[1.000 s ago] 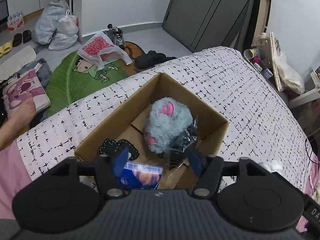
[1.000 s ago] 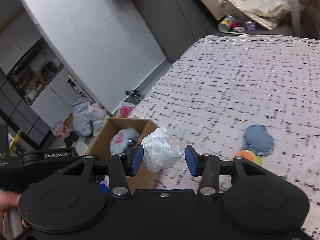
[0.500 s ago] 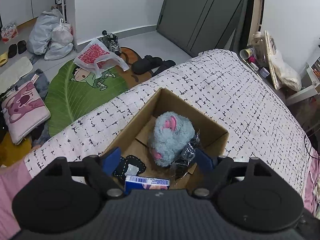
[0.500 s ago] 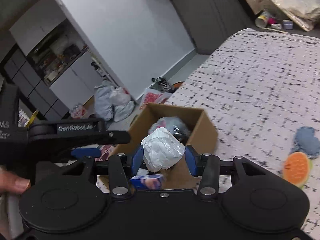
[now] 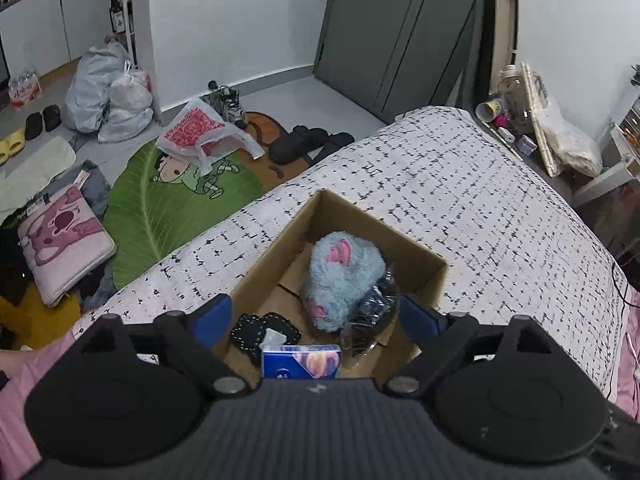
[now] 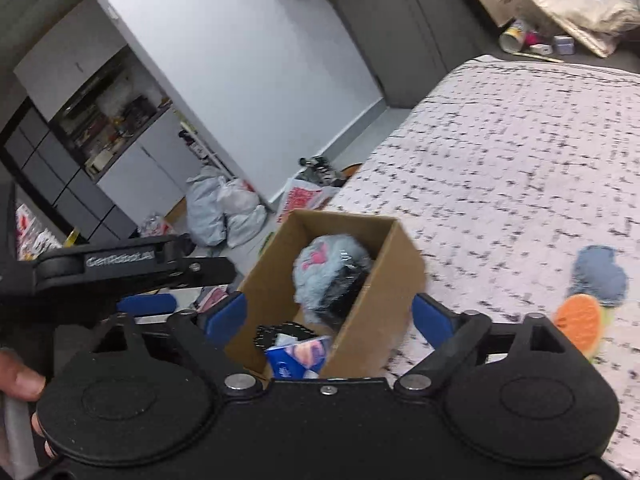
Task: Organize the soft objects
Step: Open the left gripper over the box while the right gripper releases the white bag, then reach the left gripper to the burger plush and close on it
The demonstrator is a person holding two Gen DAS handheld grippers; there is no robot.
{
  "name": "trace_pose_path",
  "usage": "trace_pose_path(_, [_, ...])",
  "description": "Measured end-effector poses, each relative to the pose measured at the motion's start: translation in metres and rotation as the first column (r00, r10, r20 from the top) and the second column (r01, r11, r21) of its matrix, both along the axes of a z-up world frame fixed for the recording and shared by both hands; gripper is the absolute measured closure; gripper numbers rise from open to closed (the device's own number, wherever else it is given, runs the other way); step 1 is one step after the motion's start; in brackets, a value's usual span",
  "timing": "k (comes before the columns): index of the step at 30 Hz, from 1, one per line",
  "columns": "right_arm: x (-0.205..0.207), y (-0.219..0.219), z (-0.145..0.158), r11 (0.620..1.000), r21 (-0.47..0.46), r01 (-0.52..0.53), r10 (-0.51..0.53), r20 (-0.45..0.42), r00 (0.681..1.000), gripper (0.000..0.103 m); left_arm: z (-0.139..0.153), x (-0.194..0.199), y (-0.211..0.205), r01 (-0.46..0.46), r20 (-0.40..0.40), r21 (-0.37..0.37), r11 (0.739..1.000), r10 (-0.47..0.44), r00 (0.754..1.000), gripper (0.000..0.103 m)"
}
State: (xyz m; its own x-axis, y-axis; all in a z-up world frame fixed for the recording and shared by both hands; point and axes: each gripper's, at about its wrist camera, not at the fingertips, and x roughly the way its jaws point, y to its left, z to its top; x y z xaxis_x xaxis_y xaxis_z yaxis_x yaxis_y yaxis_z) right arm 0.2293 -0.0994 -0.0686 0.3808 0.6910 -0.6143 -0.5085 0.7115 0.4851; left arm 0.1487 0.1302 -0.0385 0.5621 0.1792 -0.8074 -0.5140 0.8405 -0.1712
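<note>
An open cardboard box stands on the bed. In it lie a grey-blue plush with pink ears, a shiny dark bag, a black patch and a blue packet. My left gripper is open and empty just above the box's near edge. My right gripper is open and empty over the box; the plush and the blue packet show below it. The white bag it held is out of sight.
A blue-grey soft piece and an orange one lie on the patterned bedspread right of the box. The left gripper's body sits left of the box. Bags, shoes and a green mat cover the floor beyond the bed.
My right gripper carried the white bag over the box and opened; the bag is gone from its jaws. My left gripper opened wider, leaving the blue packet in the box.
</note>
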Motion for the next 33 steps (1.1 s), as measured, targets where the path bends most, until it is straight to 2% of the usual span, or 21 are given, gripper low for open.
trace_pose_path(4, [0.008,-0.021,0.000,0.999,-0.018,0.036,-0.036,-0.023,0.999,0.010,0.008,0.000,-0.019,0.019,0.021,0.018,1.000,-0.019,1.000,0.001])
trace_pose_path(6, [0.012,-0.031,0.000,0.998,-0.031,0.054,-0.055,-0.027,0.998,0.010,0.011,-0.001,-0.026,0.006,0.030,0.026,1.000,-0.007,1.000,0.001])
trace_pose_path(9, [0.017,-0.050,0.002,0.996,-0.038,0.081,-0.082,-0.037,0.996,0.010,0.013,-0.001,-0.036,0.015,0.044,-0.001,1.000,-0.015,0.999,0.001])
trace_pose_path(14, [0.024,-0.083,0.006,0.989,-0.016,0.147,-0.147,-0.045,0.988,0.010,0.018,0.001,-0.061,0.032,0.037,0.037,0.999,-0.034,0.999,0.001])
trace_pose_path(18, [0.028,-0.102,0.009,0.985,0.014,0.174,-0.173,-0.043,0.984,0.010,0.019,0.000,-0.076,0.014,0.081,0.023,1.000,-0.015,0.997,0.001])
trace_pose_path(25, [0.038,-0.136,0.004,0.971,0.035,0.237,-0.234,-0.069,0.970,0.010,0.012,0.007,-0.113,0.043,0.091,0.056,0.998,-0.048,0.995,0.001])
trace_pose_path(29, [0.044,-0.151,-0.001,0.962,0.041,0.271,-0.267,-0.080,0.960,0.010,0.001,0.016,-0.127,0.055,0.068,-0.019,0.998,-0.054,0.996,0.001])
trace_pose_path(33, [0.049,-0.163,-0.005,0.953,0.053,0.297,-0.291,-0.096,0.952,0.010,-0.007,0.026,-0.147,0.062,0.028,0.048,0.997,-0.064,0.998,0.001])
